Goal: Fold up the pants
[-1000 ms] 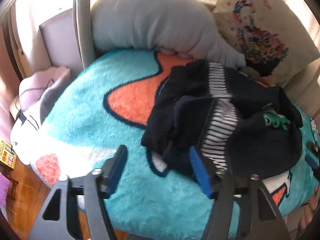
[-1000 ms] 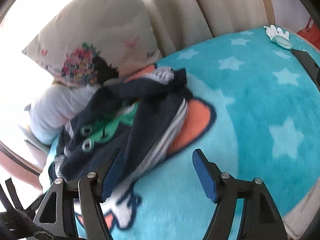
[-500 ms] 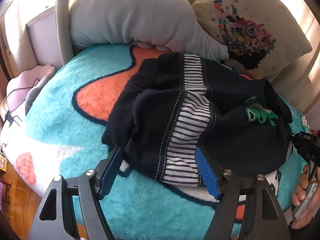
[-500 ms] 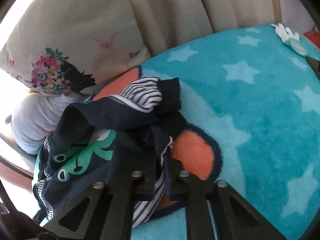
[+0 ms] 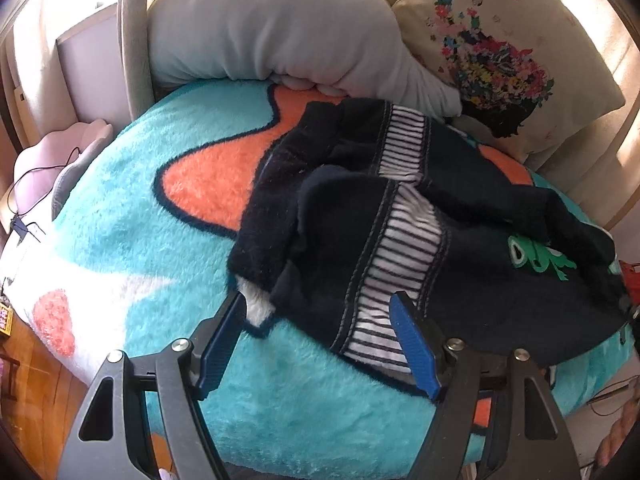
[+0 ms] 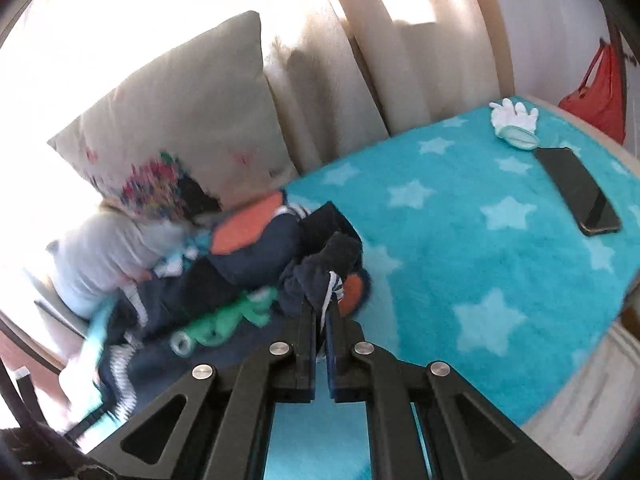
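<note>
Two things worry me right now. First, my right gripper (image 6: 320,312) only has a small bunched wad of the pants (image 5: 420,232) pinched, so if I pull on it hard the fleecy cloth could slip out, or the whole crumpled heap just drags across the blanket (image 5: 132,240) instead of opening up. Second, the pants are a proper tangle, piled on the bed right up against the grey pillow (image 5: 280,32) and the flowered cushion (image 5: 496,52), so a careless tug could snag a leg under those or leave one layer twisted inside another, and then any fold comes out lumpy. There's also a phone (image 6: 576,190) and a white glove (image 6: 514,114) further down the bed, well apart from the heap, but a wide sweep might still catch them. As for the fingers: the right ones are clamped tight on that dark fold with a bit of striped trim poking out. My left gripper (image 5: 320,340) is spread wide and holding nothing; its fingers (image 5: 412,344) hang over the near striped edge of the pants, and I can't tell whether they brush the cloth.
</note>
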The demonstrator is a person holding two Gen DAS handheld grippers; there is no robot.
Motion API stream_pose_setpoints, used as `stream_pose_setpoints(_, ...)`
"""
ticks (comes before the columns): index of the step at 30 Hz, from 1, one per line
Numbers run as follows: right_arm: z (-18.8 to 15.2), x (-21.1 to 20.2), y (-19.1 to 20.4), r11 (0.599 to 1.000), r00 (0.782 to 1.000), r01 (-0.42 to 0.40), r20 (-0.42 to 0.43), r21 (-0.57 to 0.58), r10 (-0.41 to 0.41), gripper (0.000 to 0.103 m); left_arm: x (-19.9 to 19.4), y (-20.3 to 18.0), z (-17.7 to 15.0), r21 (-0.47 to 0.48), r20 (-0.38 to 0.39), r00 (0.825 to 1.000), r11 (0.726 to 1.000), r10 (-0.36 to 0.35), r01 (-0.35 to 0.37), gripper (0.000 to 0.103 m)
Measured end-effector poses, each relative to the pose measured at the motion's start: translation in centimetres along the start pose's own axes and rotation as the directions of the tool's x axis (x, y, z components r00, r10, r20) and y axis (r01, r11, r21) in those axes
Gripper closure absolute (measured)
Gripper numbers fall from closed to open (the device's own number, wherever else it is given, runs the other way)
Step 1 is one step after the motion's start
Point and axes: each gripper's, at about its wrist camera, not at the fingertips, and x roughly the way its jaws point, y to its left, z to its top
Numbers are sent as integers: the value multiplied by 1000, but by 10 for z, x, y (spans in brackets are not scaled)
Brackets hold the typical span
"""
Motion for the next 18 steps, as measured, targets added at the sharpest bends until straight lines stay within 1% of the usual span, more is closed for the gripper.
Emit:
stream_pose_setpoints(1,-7,12,-3,999,998,38,-40,-16,-38,99,0,2,-1,-5,-6,1000,1000,3,-3,30)
stream_pose_setpoints(2,-11,20,-7,998,996,65,-62,-23,-66,98,-1,4,-1,-12,-8,1000,1000,0,0,30)
stream_pose_setpoints(3,-16,25,-13,996,993,83,-79,-21,-84,95,-2,7,-2,-18,-10,1000,1000,-2,2,30)
stream_pose_setpoints(4,-19,35,-19,995,987,101,-123,-12,-102,93,-3,9,-2,-22,-10,1000,1000,-1,1,30)
stream_pose_setpoints(5,-20,37,-23,995,985,96,-143,3,-95,88,-5,12,-2,-26,-7,1000,1000,-3,2,30)
stream_pose_setpoints(6,-20,35,-28,996,987,82,-143,27,-77,86,-7,13,-3,-29,-3,1000,1000,-6,6,30)
stream_pose_setpoints(7,-18,27,-30,997,991,71,-115,43,-66,83,-9,15,-2,-32,3,1000,999,-9,10,30)
stream_pose_setpoints(8,-16,19,-29,997,994,73,-80,40,-69,69,-11,16,-2,-34,7,1000,999,-11,12,30)
stream_pose_setpoints(9,-13,12,-26,997,996,77,-44,31,-75,43,-12,15,-1,-36,8,1000,999,-13,13,30)
stream_pose_setpoints(10,-9,4,-23,997,997,76,-4,22,-76,31,-13,15,-1,-37,9,1000,999,-18,18,30)
stream_pose_setpoints(11,-7,-3,-19,998,998,61,24,13,-62,23,-14,15,0,-37,11,1000,999,-23,24,30)
stream_pose_setpoints(12,-4,-8,-13,999,998,51,46,-3,-51,23,-15,14,1,-35,13,1000,999,-27,28,30)
stream_pose_setpoints(14,3,-9,-2,999,998,30,55,-31,-29,23,-18,10,2,-29,21,999,999,-33,34,30)
stream_pose_setpoints(16,12,-2,4,999,999,-42,32,-28,43,23,-18,6,3,-18,23,999,999,-40,41,29)
stream_pose_setpoints(18,27,12,8,993,993,-119,4,-3,119,23,-19,3,3,-9,24,999,999,-39,39,29)
